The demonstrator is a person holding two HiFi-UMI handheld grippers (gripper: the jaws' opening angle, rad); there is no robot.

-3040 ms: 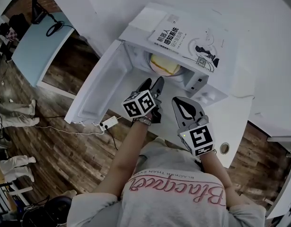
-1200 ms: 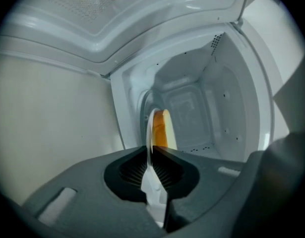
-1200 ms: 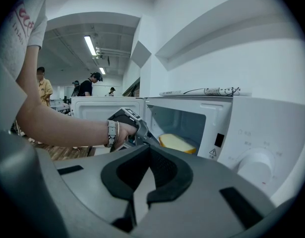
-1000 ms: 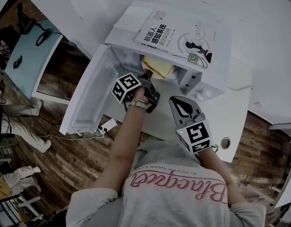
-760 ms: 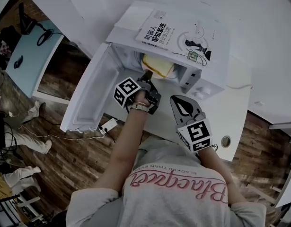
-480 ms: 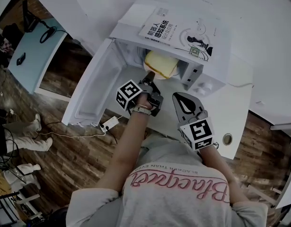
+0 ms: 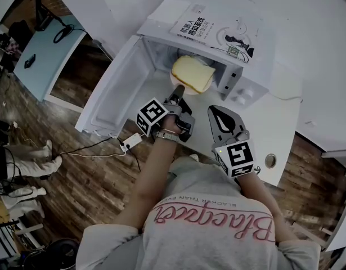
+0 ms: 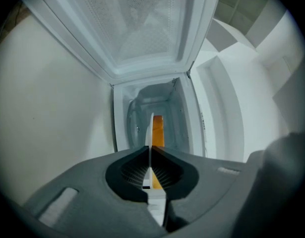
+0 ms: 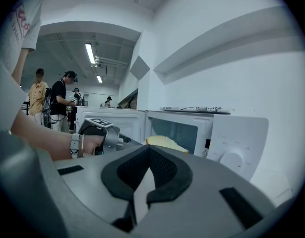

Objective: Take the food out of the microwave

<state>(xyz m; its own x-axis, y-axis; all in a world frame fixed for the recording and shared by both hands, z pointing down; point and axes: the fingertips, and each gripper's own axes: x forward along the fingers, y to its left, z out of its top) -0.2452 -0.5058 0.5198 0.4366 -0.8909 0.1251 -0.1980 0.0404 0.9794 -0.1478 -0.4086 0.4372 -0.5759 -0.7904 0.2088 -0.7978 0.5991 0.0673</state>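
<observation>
- Pinching the plate [image 8: 148,128] by its near rim, your left tongs [image 7: 177,91] are clamped tight on it, so the food [image 7: 192,73] sits level at the mouth of the microwave [image 7: 243,89].
- The door [image 7: 113,89] stands wide open, leaving the plate a free path out over the desk [image 7: 274,134].
- Your right tongs [image 7: 219,114] are pressed together on nothing and held just beside the left, probably ready to steady the plate.

Left arm [image 7: 152,170] stretched toward 1 o'clock, banded wrist [image 7: 163,135] straight. Left gripper [image 7: 178,91] points 1 o'clock, near level, jaws pinched on thin plate [image 8: 148,129] rim. Right gripper [image 7: 219,112] sits at 4 o'clock of the left one, points 12 o'clock, jaws together, nothing between. Right forearm [image 7: 256,191] bent close to the torso.
</observation>
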